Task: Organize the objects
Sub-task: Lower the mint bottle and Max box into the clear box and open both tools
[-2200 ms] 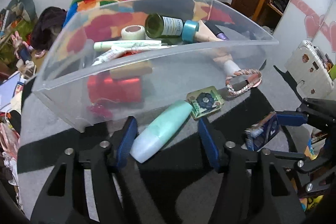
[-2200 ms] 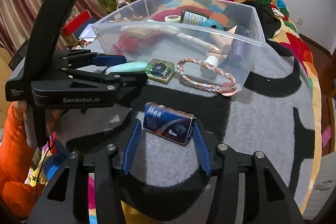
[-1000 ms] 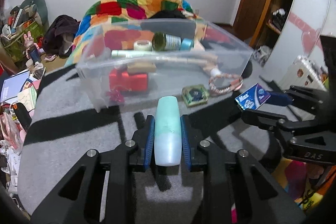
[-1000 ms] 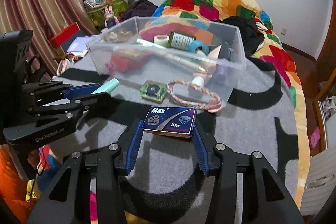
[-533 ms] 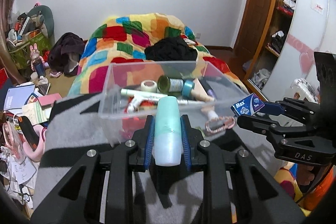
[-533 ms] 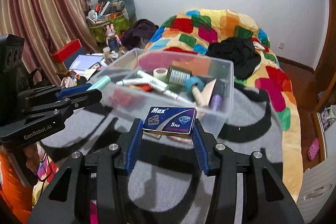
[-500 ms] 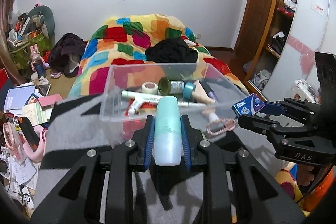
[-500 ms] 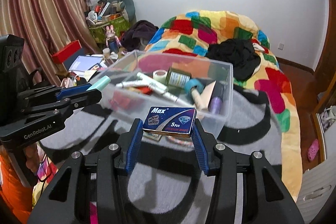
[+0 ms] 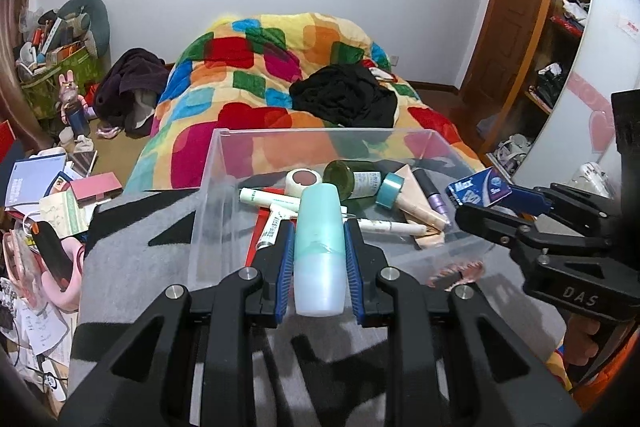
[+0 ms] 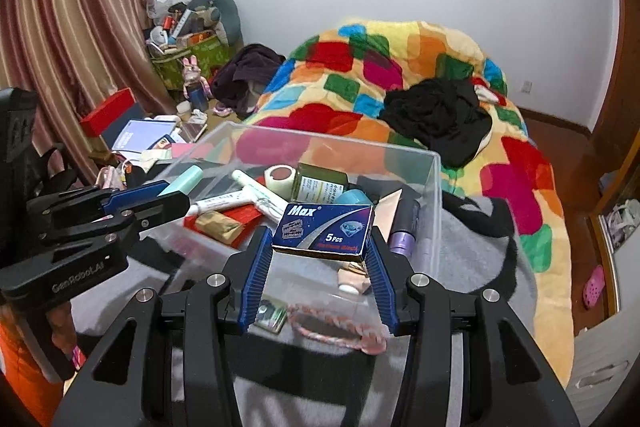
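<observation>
Two hand-held grippers are hovering side by side at the near edge of a clear plastic bin [image 9: 216, 187], both tilted down toward it. Way out ahead of them, a bed with a patchwork blanket [image 9: 256, 67] is filling the background, and the bin is sitting on a grey and black patterned blanket [image 9: 132, 251] just in front of the fingers.

Left hand-held gripper [image 9: 319, 247] is clamping a mint green bottle [image 9: 319, 239] lengthwise between its blue pads, with the bottle's far end poking out over the bin's near wall. Right hand-held gripper [image 10: 320, 267] is pinching a dark blue "Max" razor blade box [image 10: 326, 233] by its short ends, holding it flat over the bin's near side.

Inside the bin, ahead of both grippers, stuff is piling up: a green glass jar [image 9: 354, 177], white tubes [image 9: 272, 199], a roll of tape [image 9: 304, 179], a teal tape roll [image 9: 388, 191] and a purple-capped tube [image 10: 402, 231].

Under the right gripper, outside the bin's near wall, a braided bracelet [image 10: 332, 337] and a small green square tin [image 10: 272, 315] are lying on the grey blanket.
</observation>
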